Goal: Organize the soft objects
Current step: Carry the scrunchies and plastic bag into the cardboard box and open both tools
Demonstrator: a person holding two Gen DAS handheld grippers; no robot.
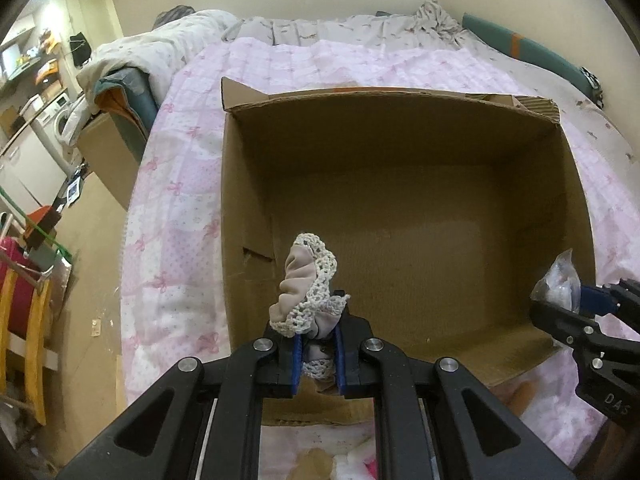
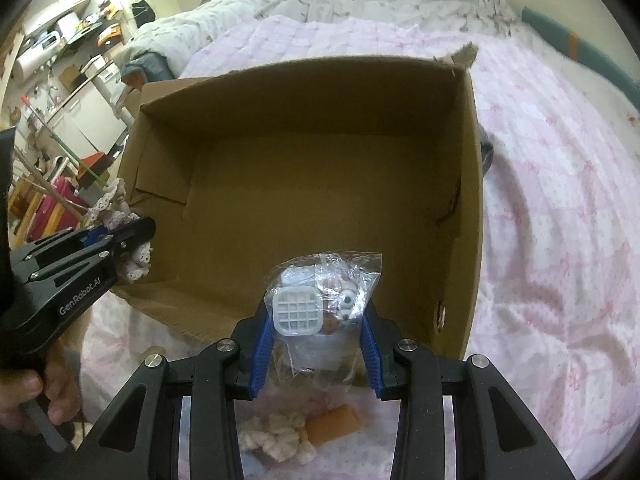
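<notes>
Pink bow-printed quilt (image 1: 192, 184) covers the bed, and an open brown cardboard box (image 1: 400, 200) sits on it, bare inside. Above its near left corner the left gripper (image 1: 316, 354) is pinched narrow on a beige fabric scrunchie edged in white crochet (image 1: 306, 288). Above the near right wall, the right gripper (image 2: 316, 344) holds a clear plastic bag with a small white gridded piece and a little toy inside (image 2: 324, 300). Both loads hang close to the rim, so either could, on release, catch the wall and fall outside. An orange soft piece (image 2: 334, 426) and a white fluffy piece (image 2: 276, 438) lie on the quilt nearer than the box. Nothing blocks its opening.
</notes>
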